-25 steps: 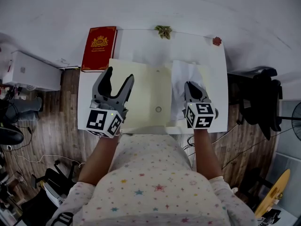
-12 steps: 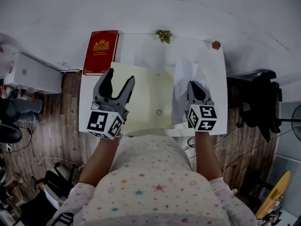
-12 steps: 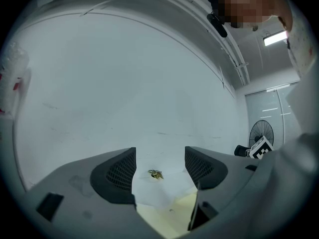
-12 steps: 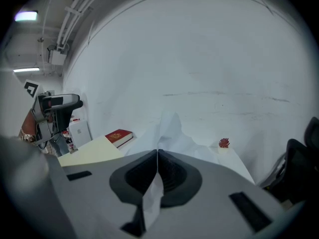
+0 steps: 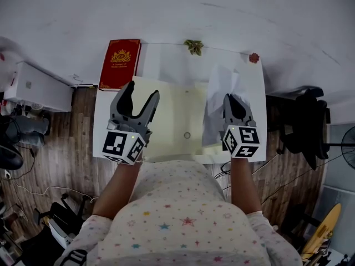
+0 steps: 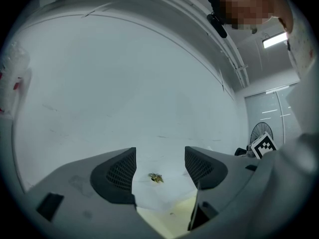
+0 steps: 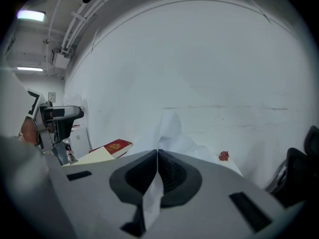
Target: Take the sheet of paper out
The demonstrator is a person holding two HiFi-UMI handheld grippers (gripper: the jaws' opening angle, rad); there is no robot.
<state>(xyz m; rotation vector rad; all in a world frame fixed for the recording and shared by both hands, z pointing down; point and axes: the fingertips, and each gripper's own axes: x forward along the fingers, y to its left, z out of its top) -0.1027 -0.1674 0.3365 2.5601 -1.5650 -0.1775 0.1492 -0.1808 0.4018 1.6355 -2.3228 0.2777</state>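
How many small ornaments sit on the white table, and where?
2: a greenish ornament at the middle of the table's far edge, and a red ornament at its far right corner. The paper might hide others.

white tbl (image 5: pixel 166 60): red book (image 5: pixel 119 64) back-left, cream folder (image 5: pixel 172 115) ctr, green trinket (image 5: pixel 193 46) back.

Office: white desk (image 5: pixel 166 60), black chair (image 5: pixel 302 118), fan (image 5: pixel 348 147).

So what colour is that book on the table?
The hardcover book is red with a gold crest, clearest in the head view.
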